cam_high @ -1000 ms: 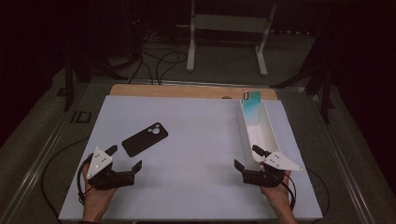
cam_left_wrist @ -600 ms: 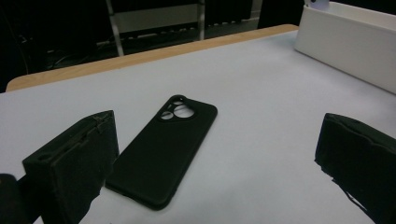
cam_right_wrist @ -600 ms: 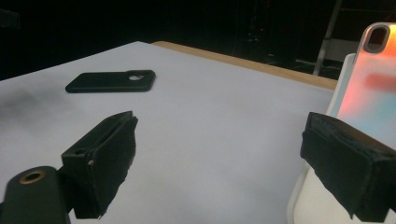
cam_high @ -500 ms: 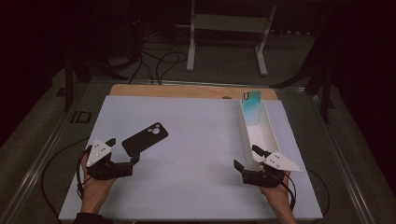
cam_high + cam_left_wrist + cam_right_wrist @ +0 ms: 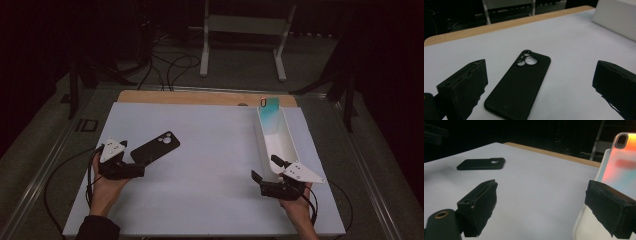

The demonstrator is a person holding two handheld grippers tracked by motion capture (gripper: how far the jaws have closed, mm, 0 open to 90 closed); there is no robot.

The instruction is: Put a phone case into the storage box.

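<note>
A black phone case (image 5: 156, 147) (image 5: 520, 85) lies flat on the white table mat, camera cutout facing the far side. My left gripper (image 5: 132, 160) (image 5: 541, 70) stands open just short of the case's near end, one jaw to each side and neither touching it. My right gripper (image 5: 266, 169) (image 5: 544, 188) is open and empty at the near end of a long white tray (image 5: 280, 145) (image 5: 584, 227). A phone with a teal and pink back (image 5: 268, 110) (image 5: 619, 162) leans upright at the tray's far end. The case (image 5: 481, 164) also appears far off in the right gripper view.
The white mat (image 5: 210, 165) covers a wooden tabletop whose bare strip (image 5: 200, 98) runs along the far edge. Cables and a metal stand (image 5: 240, 45) sit on the dark floor beyond. A wide stretch of mat lies between the two grippers.
My left gripper has moved forward and up to the near end of the black case. The right gripper, tray and phone have stayed put.
</note>
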